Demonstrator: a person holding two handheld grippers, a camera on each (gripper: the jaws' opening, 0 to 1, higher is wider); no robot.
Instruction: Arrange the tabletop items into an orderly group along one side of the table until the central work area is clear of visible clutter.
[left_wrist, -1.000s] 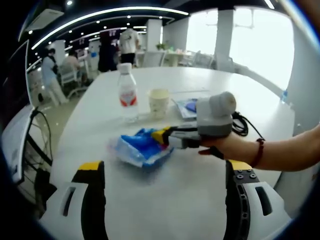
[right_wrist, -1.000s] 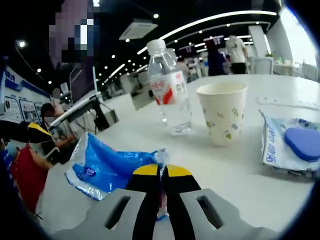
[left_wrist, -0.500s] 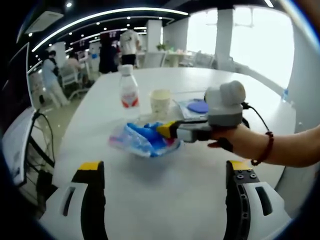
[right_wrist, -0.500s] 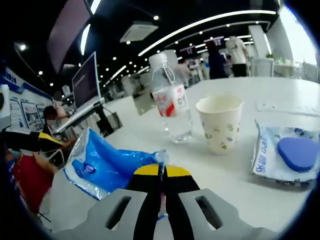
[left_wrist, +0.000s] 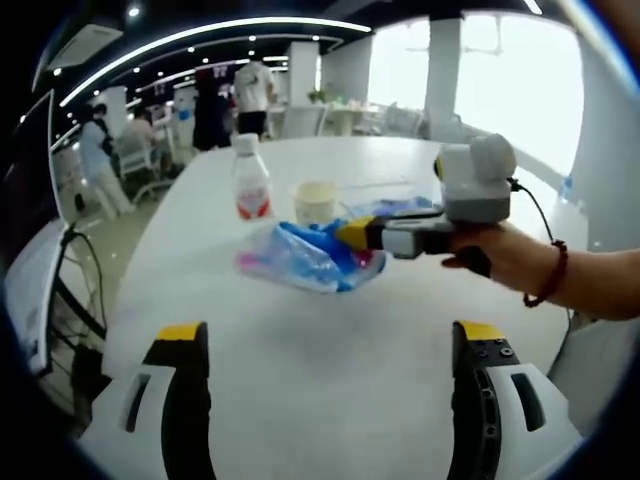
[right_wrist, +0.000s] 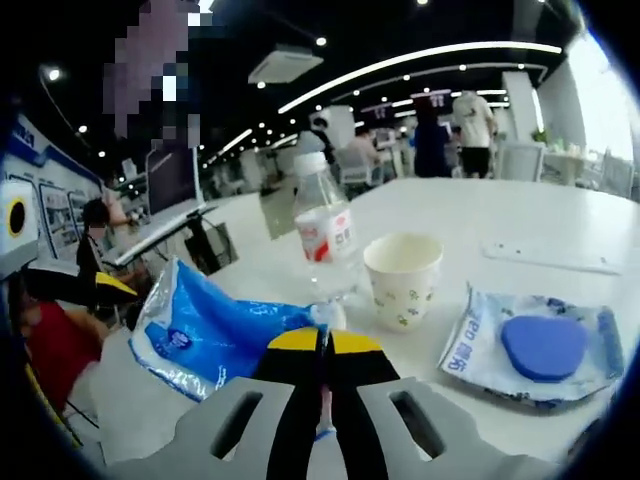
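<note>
Although a red-and-white label is seen on the water bottle (right_wrist: 325, 237), its writing is too blurred to be read; blue characters on the white packet (right_wrist: 535, 345) are likewise illegible. The blue plastic bag (right_wrist: 215, 335) is pinched at one edge between the closed jaws of the right gripper (right_wrist: 322, 345) and held above the white table (left_wrist: 330, 370), near the paper cup (right_wrist: 402, 281). The left gripper (left_wrist: 325, 345) is held wide apart, with nothing grasped.

Bare table (left_wrist: 320, 380) lies near; the bottle (left_wrist: 251, 179) and cup (left_wrist: 315, 202) block the far side.
</note>
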